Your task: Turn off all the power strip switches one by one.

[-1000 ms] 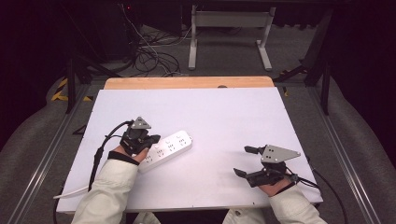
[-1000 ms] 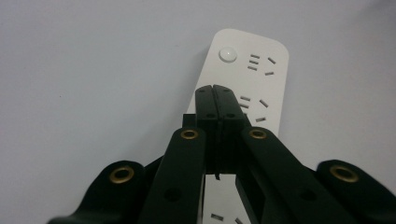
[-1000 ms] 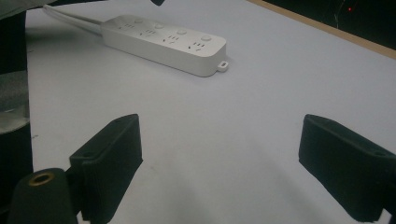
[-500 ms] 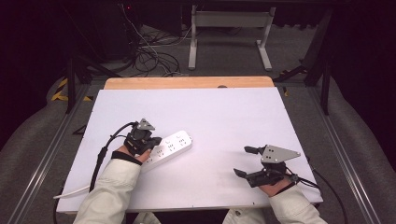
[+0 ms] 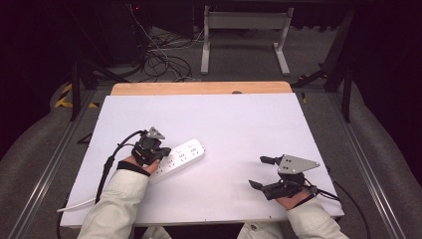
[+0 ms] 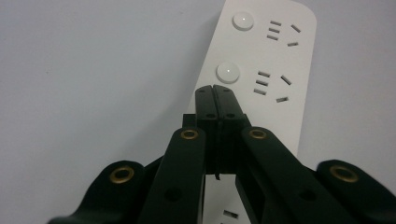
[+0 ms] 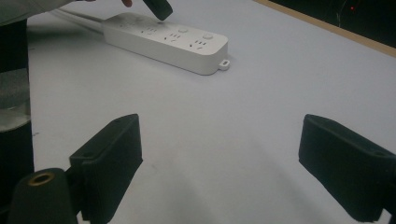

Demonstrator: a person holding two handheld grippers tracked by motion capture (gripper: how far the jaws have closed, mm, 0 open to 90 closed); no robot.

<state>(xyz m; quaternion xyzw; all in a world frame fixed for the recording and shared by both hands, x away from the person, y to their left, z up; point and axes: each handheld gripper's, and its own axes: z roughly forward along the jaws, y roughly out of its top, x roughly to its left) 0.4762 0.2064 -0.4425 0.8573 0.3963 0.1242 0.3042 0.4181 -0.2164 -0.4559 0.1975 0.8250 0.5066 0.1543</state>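
White table top (image 5: pixel 224 124) carries everything; wooden edge strip (image 5: pixel 199 88) along its far side, dark floor with cables (image 5: pixel 159 55) and a metal stand (image 5: pixel 244 35) behind.

White power strip (image 5: pixel 179 157) lies flat on the table's left-front part, angled, with its free end toward the middle of the table and its white cord (image 5: pixel 74 205) running off toward the front-left edge. In the left gripper view the power strip (image 6: pixel 271 70) shows two round buttons, each with socket slots beside it; in the right gripper view the power strip (image 7: pixel 163 39) sits well away across the bare table, with a small mounting tab at its near end.

Left gripper (image 5: pixel 161 152): jaws fully closed, pads pressed flat together with nothing between them. The left gripper (image 6: pixel 215 93) tip is over the strip, just short of the nearer round button; contact with the strip surface can't be judged. In the right gripper view its black tip (image 7: pixel 158 7) hangs above the strip's far part.

Right gripper (image 5: pixel 259 172) sits at the table's right-front, well apart from the strip, jaws spread wide and holding nothing. In its own view, the right gripper (image 7: pixel 219 158) has only bare table between the pads.

Versus a second ago: left gripper has shifted slightly along the strip, jaws closed as before. Right gripper and strip are unchanged.
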